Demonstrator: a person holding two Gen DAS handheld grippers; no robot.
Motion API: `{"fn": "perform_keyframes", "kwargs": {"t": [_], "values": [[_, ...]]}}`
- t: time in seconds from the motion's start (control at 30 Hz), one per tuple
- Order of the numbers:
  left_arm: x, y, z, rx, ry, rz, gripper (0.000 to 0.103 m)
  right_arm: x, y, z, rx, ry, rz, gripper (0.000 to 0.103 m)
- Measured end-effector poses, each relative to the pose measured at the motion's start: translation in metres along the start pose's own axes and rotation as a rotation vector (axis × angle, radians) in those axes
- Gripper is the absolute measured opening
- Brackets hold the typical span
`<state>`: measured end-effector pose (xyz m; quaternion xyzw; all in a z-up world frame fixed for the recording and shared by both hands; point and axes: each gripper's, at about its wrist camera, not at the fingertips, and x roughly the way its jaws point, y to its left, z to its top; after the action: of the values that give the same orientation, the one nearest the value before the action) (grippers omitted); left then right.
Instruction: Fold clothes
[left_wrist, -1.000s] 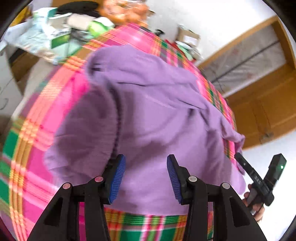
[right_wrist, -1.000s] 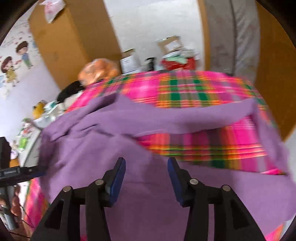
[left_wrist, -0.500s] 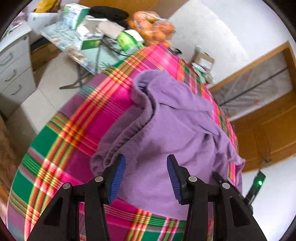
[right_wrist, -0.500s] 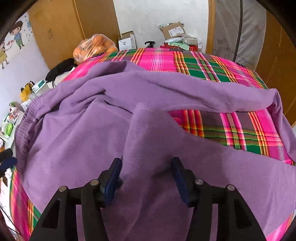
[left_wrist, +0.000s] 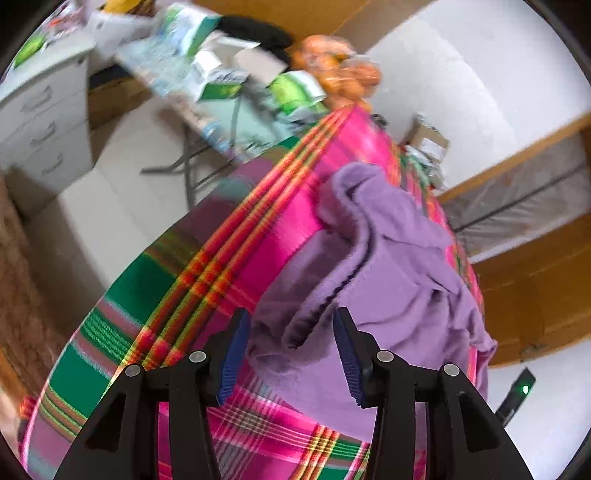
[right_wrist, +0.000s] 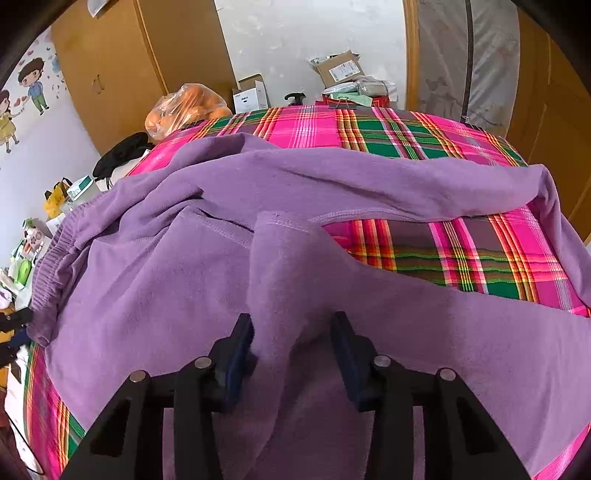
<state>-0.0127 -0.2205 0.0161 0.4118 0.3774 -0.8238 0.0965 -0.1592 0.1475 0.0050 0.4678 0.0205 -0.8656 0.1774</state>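
Now the purple garment (right_wrist: 207, 280) lies crumpled on the plaid cloth (right_wrist: 461, 254). The right gripper (right_wrist: 291, 339) stands wide around a raised fold, probably to pinch it for folding. The left gripper (left_wrist: 291, 347), also wide and holding nothing, faces the ribbed hem. The garment's near part is cut off, and the left view is blurred.

In the left wrist view, the boxes (left_wrist: 218, 79) at upper left are smeared by motion blur, their print unreadable. The garment (right_wrist: 207, 280) hides much of the plaid cloth (right_wrist: 461, 258) in the right wrist view and runs off the lower edge; a raised fold covers the gap in the right tool (right_wrist: 291, 332).
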Motion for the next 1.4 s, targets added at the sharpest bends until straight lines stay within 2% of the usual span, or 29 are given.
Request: {"fn": "perform_keyframes", "kwargs": {"t": [0.13, 0.4, 0.43, 0.5, 0.53, 0.57, 0.6, 0.67, 0.73, 0.77, 0.87, 1.07, 1.4], "values": [[-0.006, -0.02, -0.002, 0.118, -0.038, -0.001, 0.049, 0.001, 0.001, 0.0, 0.005, -0.004, -0.002, 0.043], [0.029, -0.032, 0.0, 0.182, 0.032, 0.122, 0.049, 0.005, 0.008, 0.003, -0.001, -0.016, -0.035, 0.045], [0.032, -0.034, 0.0, 0.186, 0.037, 0.147, 0.049, 0.006, 0.009, 0.004, -0.003, -0.022, -0.042, 0.043], [0.038, -0.036, -0.001, 0.203, 0.053, 0.186, 0.049, 0.007, 0.01, 0.006, -0.004, -0.037, -0.055, 0.027], [0.041, -0.037, -0.001, 0.212, 0.063, 0.2, 0.048, 0.008, 0.008, 0.006, -0.004, -0.039, -0.05, 0.013], [0.043, -0.037, -0.001, 0.212, 0.07, 0.201, 0.048, 0.008, 0.004, 0.007, 0.009, -0.038, -0.033, 0.011], [0.044, -0.037, -0.001, 0.209, 0.074, 0.195, 0.048, 0.007, -0.001, 0.007, 0.031, -0.038, -0.009, 0.009], [0.044, -0.037, -0.001, 0.205, 0.076, 0.175, 0.028, 0.004, -0.011, 0.006, 0.064, -0.041, 0.018, 0.006], [0.041, -0.038, -0.001, 0.204, 0.07, 0.144, 0.016, 0.0, -0.02, 0.004, 0.086, -0.046, 0.03, 0.006], [0.039, -0.039, -0.002, 0.201, 0.068, 0.137, 0.014, -0.002, -0.024, 0.003, 0.086, -0.054, 0.017, 0.006], [0.033, -0.044, -0.006, 0.187, 0.073, 0.099, 0.011, -0.014, -0.034, -0.001, 0.09, -0.074, 0.01, 0.006], [0.016, -0.058, -0.022, 0.166, 0.115, -0.031, 0.011, -0.042, -0.051, -0.007, 0.108, -0.124, -0.014, 0.005], [-0.001, -0.084, -0.062, 0.201, 0.197, -0.185, 0.011, -0.112, -0.113, -0.023, 0.189, -0.224, -0.156, 0.005]]}}
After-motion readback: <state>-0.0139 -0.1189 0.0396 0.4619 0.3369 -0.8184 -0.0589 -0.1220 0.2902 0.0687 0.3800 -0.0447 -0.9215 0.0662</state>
